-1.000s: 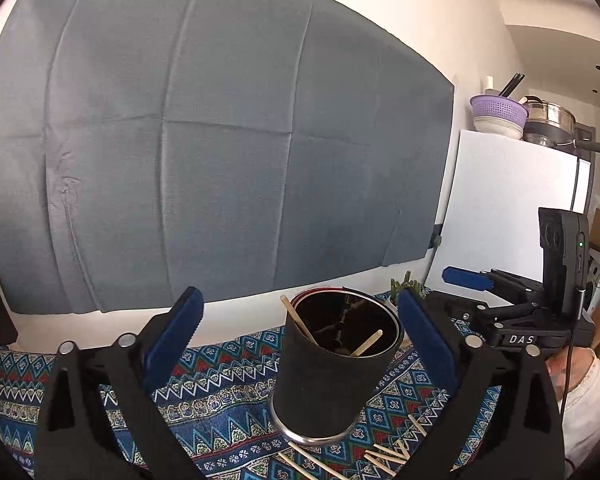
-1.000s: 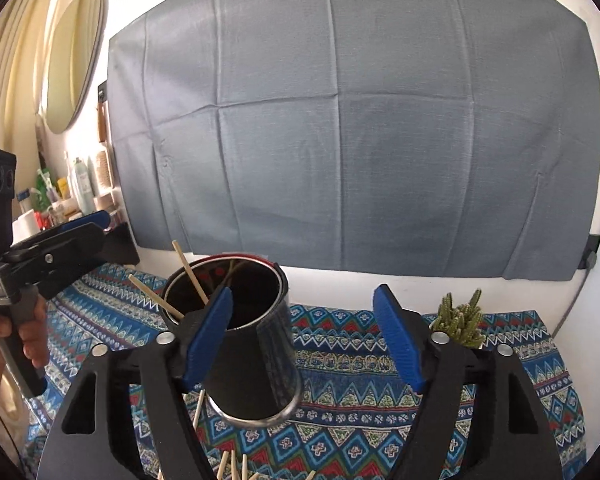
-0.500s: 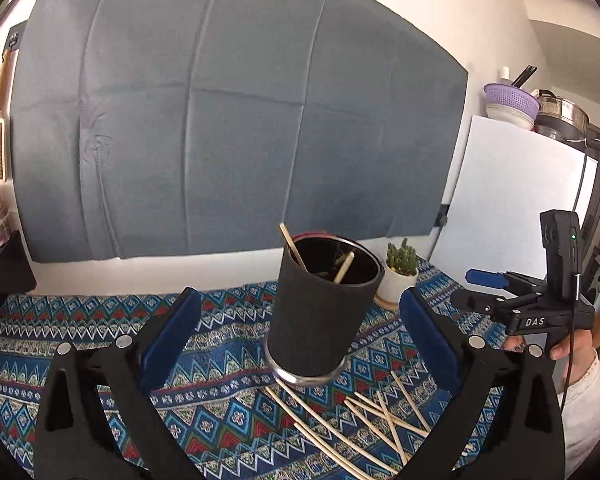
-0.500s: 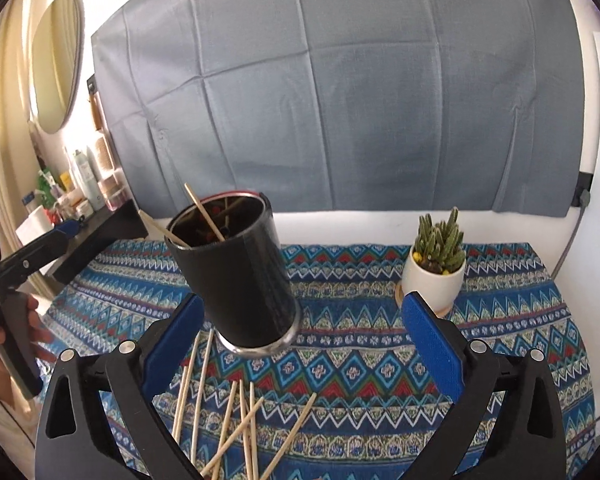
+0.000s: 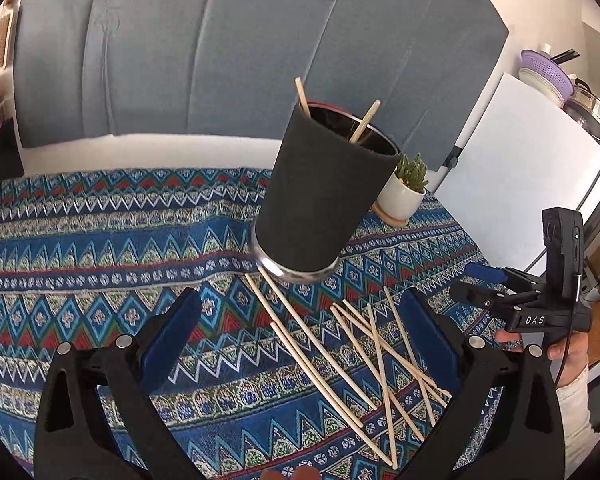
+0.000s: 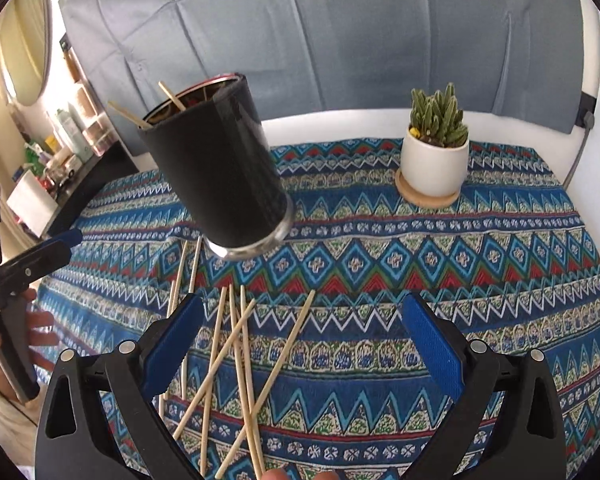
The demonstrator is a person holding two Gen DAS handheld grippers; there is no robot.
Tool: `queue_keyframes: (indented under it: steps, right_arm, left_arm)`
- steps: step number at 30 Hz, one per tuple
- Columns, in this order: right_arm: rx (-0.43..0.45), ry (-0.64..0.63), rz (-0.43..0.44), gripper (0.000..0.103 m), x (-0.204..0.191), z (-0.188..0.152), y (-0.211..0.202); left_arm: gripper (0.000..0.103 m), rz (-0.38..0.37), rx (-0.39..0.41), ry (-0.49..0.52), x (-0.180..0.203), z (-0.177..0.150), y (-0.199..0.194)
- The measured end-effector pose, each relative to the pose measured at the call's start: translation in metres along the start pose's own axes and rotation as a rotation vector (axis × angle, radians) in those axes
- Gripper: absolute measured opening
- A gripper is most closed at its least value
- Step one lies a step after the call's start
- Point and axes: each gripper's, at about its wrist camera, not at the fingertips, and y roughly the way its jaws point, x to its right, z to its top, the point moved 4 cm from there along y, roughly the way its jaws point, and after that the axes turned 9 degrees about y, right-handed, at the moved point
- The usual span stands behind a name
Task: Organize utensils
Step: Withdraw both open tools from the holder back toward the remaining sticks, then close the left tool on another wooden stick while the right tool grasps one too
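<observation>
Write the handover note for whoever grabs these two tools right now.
Left tool: open, empty, above the cloth.
Right tool: open, empty.
Black holder stands on the patterned tablecloth; two chopsticks are in it.
Loose chopsticks lie crossed on the cloth in front of the holder, some reaching its base.
Left: pick up the loose ones and drop them in the holder.

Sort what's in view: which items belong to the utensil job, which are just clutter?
Job:
- loose chopsticks scattered on the tablecloth
- black cup, two chopsticks already inside
- left tool and right tool, both open and empty

Clutter:
- potted cactus on a wooden coaster
- grey backdrop cloth
</observation>
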Motion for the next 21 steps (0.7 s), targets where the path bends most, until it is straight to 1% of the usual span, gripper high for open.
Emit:
queue_keyframes:
  steps: [2, 5, 8, 12, 15, 17, 21]
  right_arm:
    - [-0.041, -0.009, -0.011, 0.095, 0.000, -0.008, 0.008]
    - [-0.090, -0.029, -0.051, 0.095, 0.002, -0.020, 0.022]
    - [-0.139, -0.027, -0.075, 0.095, 0.005, -0.029, 0.035]
    - [-0.184, -0.021, -0.120, 0.095, 0.010, -0.036, 0.049]
    - [-0.226, -0.006, -0.154, 0.095, 0.013, -0.039, 0.058]
    - [-0.244, 0.012, -0.149, 0.095, 0.016, -0.040, 0.062]
    - [-0.244, 0.008, -0.162, 0.095, 0.019, -0.038, 0.065]
  left_arm:
    - [0.097, 0.009, -0.030, -0.001, 0.000, -0.008, 0.009]
    - [0.097, 0.065, -0.080, 0.041, 0.005, -0.019, 0.022]
    - [0.097, 0.061, -0.145, 0.035, 0.008, -0.028, 0.036]
    - [0.097, 0.103, -0.221, 0.066, 0.012, -0.038, 0.054]
    - [0.097, 0.102, -0.278, 0.047, 0.011, -0.045, 0.065]
    - [0.097, 0.110, -0.298, 0.033, 0.009, -0.049, 0.069]
    - [0.097, 0.107, -0.341, -0.001, 0.005, -0.056, 0.078]
